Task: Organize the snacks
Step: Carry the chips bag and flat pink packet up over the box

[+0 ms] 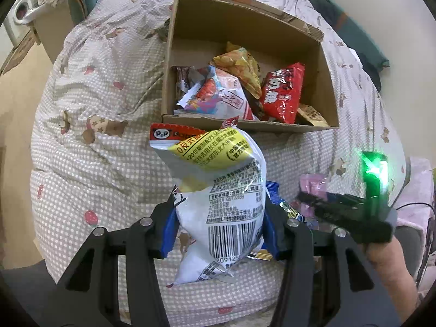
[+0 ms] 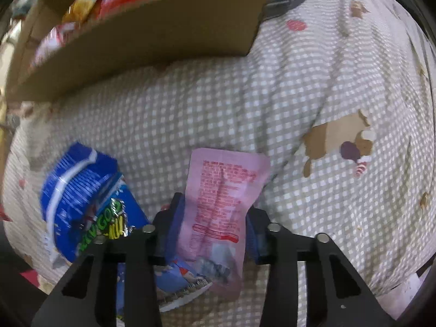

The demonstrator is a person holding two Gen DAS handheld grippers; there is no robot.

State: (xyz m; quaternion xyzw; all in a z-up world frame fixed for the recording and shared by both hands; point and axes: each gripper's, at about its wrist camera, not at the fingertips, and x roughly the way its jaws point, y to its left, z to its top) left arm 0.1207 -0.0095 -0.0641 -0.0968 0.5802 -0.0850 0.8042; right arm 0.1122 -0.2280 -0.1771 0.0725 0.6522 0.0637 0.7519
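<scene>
My left gripper [image 1: 219, 231] is shut on a white and yellow snack bag [image 1: 218, 190] and holds it above the bed, just in front of the cardboard box [image 1: 245, 126]. The box holds several snack packets, among them a red one [image 1: 283, 92] and a yellow one [image 1: 239, 68]. My right gripper [image 2: 212, 234] is shut on a pink pouch [image 2: 220, 204] near the bedspread; it also shows in the left wrist view [image 1: 313, 199]. A blue snack bag [image 2: 81, 196] lies on the bed left of the pink pouch.
The box [image 2: 141, 43] stands on a checked bedspread [image 1: 95, 109] with bear prints. A small blue and white packet [image 2: 182, 286] lies under the right gripper. A dark green pillow [image 1: 354, 35] lies at the far right. Floor and a washing machine [image 1: 21, 13] are at far left.
</scene>
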